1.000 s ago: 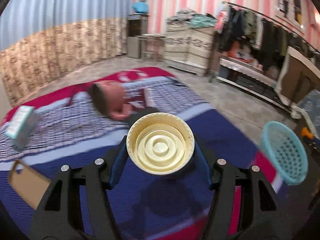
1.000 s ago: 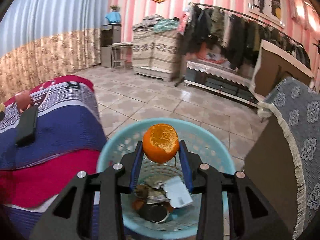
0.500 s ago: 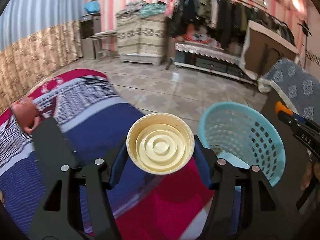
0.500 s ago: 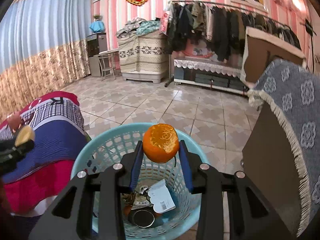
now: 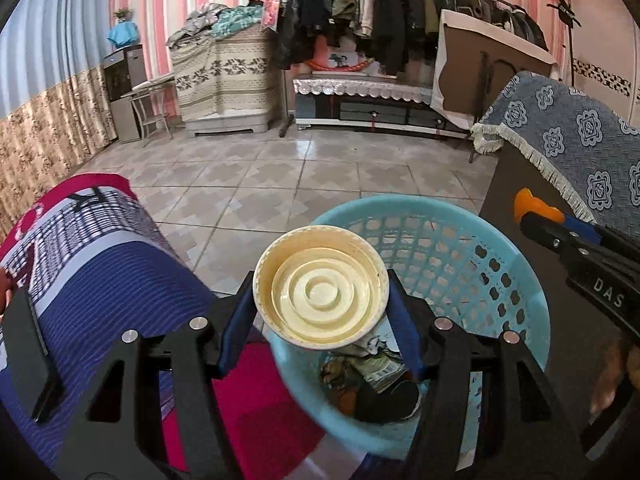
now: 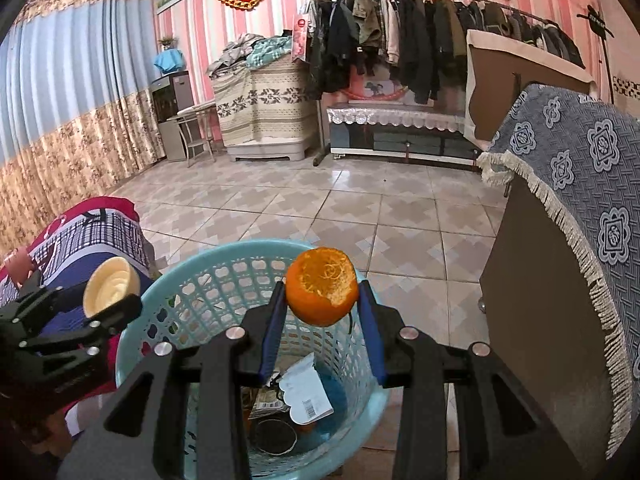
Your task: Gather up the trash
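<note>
Above the turquoise basket (image 6: 192, 280), a half-peeled orange (image 6: 322, 286) shows ragged pith

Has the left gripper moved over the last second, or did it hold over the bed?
Yes. The left gripper, shut on the cream lid, swung away from the bed and now sits at the blue basket's near rim.

I count 2 grippers: my left gripper (image 5: 320, 300) at 12 o'clock, my right gripper (image 6: 322, 300). I see 1 cream lid (image 5: 321, 289), 1 orange peel (image 6: 322, 287), 1 blue basket (image 6: 208, 276) and 1 white tag (image 6: 306, 394) at 6 o'clock inside it.
</note>
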Motion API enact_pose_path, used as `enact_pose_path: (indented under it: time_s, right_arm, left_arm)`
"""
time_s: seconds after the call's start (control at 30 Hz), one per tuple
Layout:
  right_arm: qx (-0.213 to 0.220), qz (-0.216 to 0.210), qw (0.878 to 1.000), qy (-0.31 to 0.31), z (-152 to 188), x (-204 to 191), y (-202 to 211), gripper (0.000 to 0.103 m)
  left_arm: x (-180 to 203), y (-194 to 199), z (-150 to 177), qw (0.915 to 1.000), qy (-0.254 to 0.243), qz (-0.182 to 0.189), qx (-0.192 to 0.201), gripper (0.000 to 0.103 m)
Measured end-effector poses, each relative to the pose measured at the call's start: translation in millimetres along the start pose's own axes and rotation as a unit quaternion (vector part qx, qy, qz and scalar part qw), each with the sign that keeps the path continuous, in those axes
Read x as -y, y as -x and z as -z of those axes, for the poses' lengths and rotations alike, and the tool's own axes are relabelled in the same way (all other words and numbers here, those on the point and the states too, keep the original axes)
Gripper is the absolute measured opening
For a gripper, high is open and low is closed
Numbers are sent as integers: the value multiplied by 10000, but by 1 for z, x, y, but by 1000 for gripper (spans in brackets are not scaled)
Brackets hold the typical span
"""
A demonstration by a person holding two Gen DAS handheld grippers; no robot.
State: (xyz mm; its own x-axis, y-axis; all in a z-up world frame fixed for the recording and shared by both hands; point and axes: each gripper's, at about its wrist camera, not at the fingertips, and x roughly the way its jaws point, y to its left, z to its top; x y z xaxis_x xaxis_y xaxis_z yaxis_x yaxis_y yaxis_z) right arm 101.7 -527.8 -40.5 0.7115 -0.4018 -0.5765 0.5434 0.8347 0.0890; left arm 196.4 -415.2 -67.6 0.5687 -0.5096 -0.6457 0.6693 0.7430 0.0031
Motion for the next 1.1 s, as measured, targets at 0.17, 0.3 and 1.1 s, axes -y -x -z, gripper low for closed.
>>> enact_pose_path:
  time_s: [0.17,0.3,1.1]
  right_arm:
    - [15,-25,10000,-25,-1,-1,-1,36]
    - [-25,-36,10000,43,0,-4,-2,36]
    - [-132,-145,9983,552,2,-56,-9,69]
  left_arm:
    - [4,-5,-7,9999,-98,47,-14,70]
    - [-6,2,-11,9998,-51,-156,129,82]
    - [-113,80,35,9895,601,-1235,452,94]
